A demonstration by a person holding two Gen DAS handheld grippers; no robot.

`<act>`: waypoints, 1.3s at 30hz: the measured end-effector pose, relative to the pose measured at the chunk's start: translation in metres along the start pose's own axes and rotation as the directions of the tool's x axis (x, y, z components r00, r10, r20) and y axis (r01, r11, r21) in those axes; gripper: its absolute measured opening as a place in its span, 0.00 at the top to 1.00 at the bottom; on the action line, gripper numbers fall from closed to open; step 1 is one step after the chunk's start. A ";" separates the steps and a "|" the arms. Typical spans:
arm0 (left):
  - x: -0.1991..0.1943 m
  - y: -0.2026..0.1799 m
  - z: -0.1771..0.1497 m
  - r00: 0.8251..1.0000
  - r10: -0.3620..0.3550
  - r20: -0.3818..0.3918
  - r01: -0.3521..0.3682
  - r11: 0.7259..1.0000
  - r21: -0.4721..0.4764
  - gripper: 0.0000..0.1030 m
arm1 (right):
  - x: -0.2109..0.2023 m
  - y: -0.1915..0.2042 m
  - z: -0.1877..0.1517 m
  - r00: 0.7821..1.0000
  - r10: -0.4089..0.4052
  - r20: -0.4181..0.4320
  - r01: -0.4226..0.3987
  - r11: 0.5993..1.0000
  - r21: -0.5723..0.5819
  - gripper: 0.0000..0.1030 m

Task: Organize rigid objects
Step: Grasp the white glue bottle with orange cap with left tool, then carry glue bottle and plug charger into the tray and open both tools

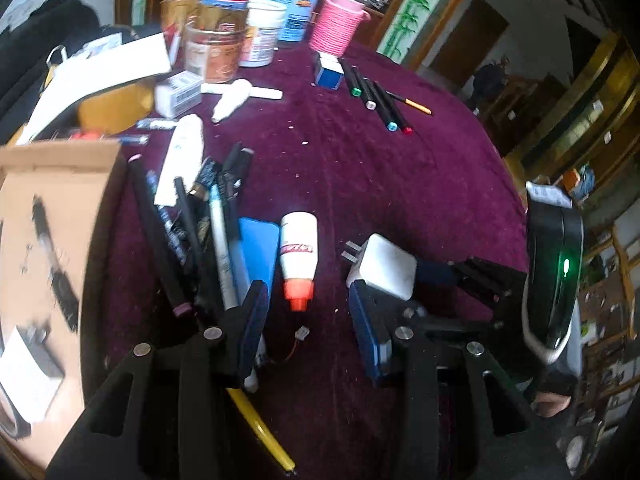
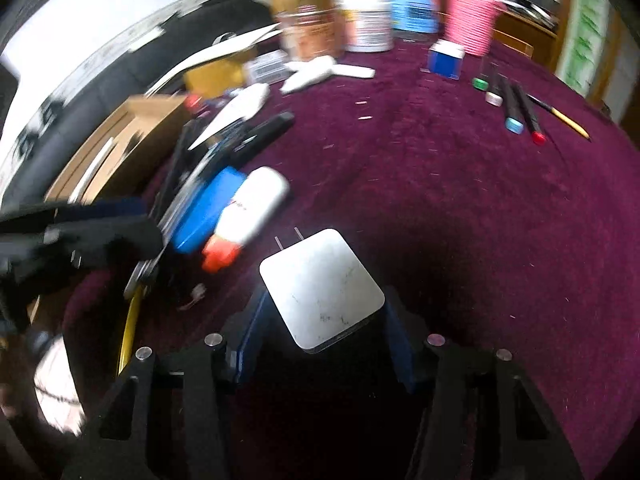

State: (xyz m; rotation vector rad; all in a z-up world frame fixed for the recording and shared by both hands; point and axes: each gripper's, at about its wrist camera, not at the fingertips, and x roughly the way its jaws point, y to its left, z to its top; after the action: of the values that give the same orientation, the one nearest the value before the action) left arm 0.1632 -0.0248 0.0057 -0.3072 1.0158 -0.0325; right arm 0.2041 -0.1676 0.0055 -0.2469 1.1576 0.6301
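While pinched in right claw point(image 2: 320, 320), charger point(image 2: 322, 290).

A home room: purple-clothed table point(image 1: 360, 168) cluttered with jars point(image 1: 216, 52), wooden doorways point(image 1: 468, 40) behind.

Left wrist view: low over the maroon tablecloth point(image 1: 360, 160), looking forward along its own fingers toward the jars at 12 o'clock; cardboard box point(image 1: 52, 216) at 9 o'clock, close.

Right wrist view: also low and forward-facing, nearer the cloth point(image 2: 460, 200).

Shared ground: white charger point(image 1: 384, 266) point(image 2: 322, 288), glue bottle point(image 1: 299, 252) point(image 2: 248, 212), pink cup point(image 1: 338, 24) point(image 2: 472, 16), marker row point(image 1: 378, 96) point(image 2: 512, 104). The right gripper point(image 1: 404, 276) enters the left view at 4 o'clock; the left gripper point(image 2: 104, 220) enters the right view at 9 o'clock, blurred.
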 end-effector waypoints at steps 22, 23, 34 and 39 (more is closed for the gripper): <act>0.072 -0.034 0.018 0.980 0.175 -0.097 -0.154 0.969 0.191 0.77 | -0.006 -0.044 0.003 0.996 0.073 0.046 -0.083 0.958 0.276 0.52; 0.070 -0.034 0.017 0.980 0.175 -0.091 -0.156 0.970 0.187 0.77 | -0.006 -0.045 0.004 0.996 0.072 0.047 -0.082 0.958 0.275 0.52; 0.001 -0.013 -0.030 0.989 -0.141 -0.047 0.138 0.989 -0.059 0.77 | 0.000 -0.016 0.005 0.996 -0.072 0.055 0.064 0.989 0.133 0.53; -0.056 0.013 -0.057 0.983 -0.183 0.027 0.185 0.977 -0.108 0.77 | -0.002 -0.004 0.005 0.989 -0.103 0.104 0.092 0.990 0.103 0.54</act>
State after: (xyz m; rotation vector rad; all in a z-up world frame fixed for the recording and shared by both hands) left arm 0.0836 -0.0168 0.0213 -0.5007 0.9717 -0.1416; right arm 0.2100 -0.1688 0.0085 -0.1819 1.0619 0.4931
